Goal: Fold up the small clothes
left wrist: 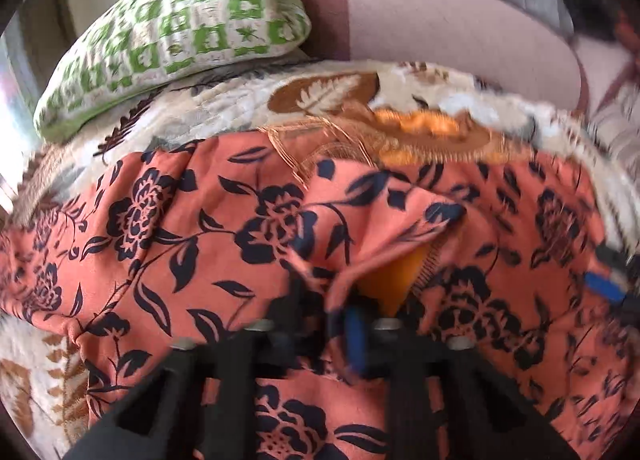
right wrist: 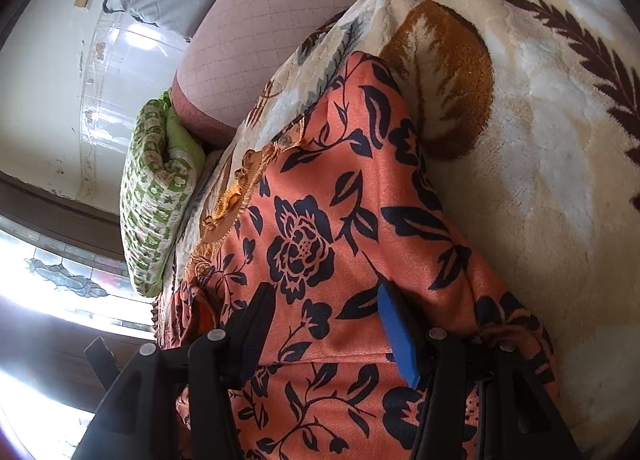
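Coral garment (right wrist: 320, 228) with black flowers; cream blanket (right wrist: 540, 180) with brown ferns; green-and-white checked pillow (left wrist: 172, 36); dusty pink mattress (left wrist: 440, 24).

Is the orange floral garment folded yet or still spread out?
Mostly spread: the orange floral garment lies wide across the blanket, with only one flap lifted and bunched at the left hand-held gripper.

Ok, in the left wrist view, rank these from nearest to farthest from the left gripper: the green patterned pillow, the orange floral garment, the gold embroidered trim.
1. Orange floral garment: a fold of it is pinched in the left gripper, at bottom centre.
2. Gold embroidered trim: along the garment's far edge, centre-right.
3. Green patterned pillow: farthest, upper left, on the leaf-print blanket.
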A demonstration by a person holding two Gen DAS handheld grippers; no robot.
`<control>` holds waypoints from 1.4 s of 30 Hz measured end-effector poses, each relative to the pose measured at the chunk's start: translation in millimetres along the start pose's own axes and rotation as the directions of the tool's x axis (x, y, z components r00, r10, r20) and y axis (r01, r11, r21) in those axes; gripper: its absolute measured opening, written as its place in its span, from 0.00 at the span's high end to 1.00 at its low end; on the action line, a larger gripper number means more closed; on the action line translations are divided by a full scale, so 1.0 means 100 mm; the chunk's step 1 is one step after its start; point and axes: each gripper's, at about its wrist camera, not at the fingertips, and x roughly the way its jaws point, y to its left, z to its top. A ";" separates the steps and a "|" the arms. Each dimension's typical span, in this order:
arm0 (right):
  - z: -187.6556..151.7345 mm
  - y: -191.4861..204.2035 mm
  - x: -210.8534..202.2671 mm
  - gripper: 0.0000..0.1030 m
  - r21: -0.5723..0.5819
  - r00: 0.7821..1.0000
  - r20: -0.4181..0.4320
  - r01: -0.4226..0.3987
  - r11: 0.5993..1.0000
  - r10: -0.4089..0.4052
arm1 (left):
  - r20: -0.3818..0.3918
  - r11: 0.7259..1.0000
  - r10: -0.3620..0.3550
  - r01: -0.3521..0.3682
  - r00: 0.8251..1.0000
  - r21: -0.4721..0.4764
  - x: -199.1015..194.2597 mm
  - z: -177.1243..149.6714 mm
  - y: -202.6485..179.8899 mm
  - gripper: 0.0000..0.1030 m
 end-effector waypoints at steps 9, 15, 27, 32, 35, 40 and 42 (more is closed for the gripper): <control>-0.03 0.03 0.03 0.44 -0.024 1.000 0.018 0.003 1.000 -0.002 | 0.044 0.924 -0.034 0.048 0.998 -0.380 -0.25 0.15 1.11 0.74; -0.04 0.05 0.05 0.44 -0.038 1.000 0.028 0.013 0.999 -0.012 | 0.033 0.808 0.052 -0.023 0.998 -0.588 -0.40 -0.01 1.71 0.63; -0.07 0.34 -0.06 0.42 -0.183 0.994 0.082 0.079 0.980 -0.065 | -0.118 0.972 0.068 -0.092 0.991 -0.216 0.18 0.14 0.60 0.39; -0.07 0.28 0.15 0.42 -0.181 0.993 -0.001 0.116 0.977 -0.118 | -0.071 0.973 0.022 -0.037 0.997 -0.227 -0.03 0.18 0.63 0.39; -0.06 0.30 0.08 0.43 -0.173 0.996 0.027 0.091 0.981 -0.088 | -0.006 0.950 -0.046 0.042 0.999 -0.309 -0.35 0.12 0.90 0.39; -0.10 0.31 -0.02 0.42 -0.162 0.999 0.039 -0.014 0.987 0.021 | 0.112 0.862 0.029 0.032 0.993 -0.506 -1.08 -0.20 1.73 0.28; -0.13 0.33 -0.02 0.42 -0.161 0.998 0.035 -0.036 0.986 0.042 | 0.124 0.808 0.081 0.007 0.989 -0.589 -1.30 -0.36 2.15 0.25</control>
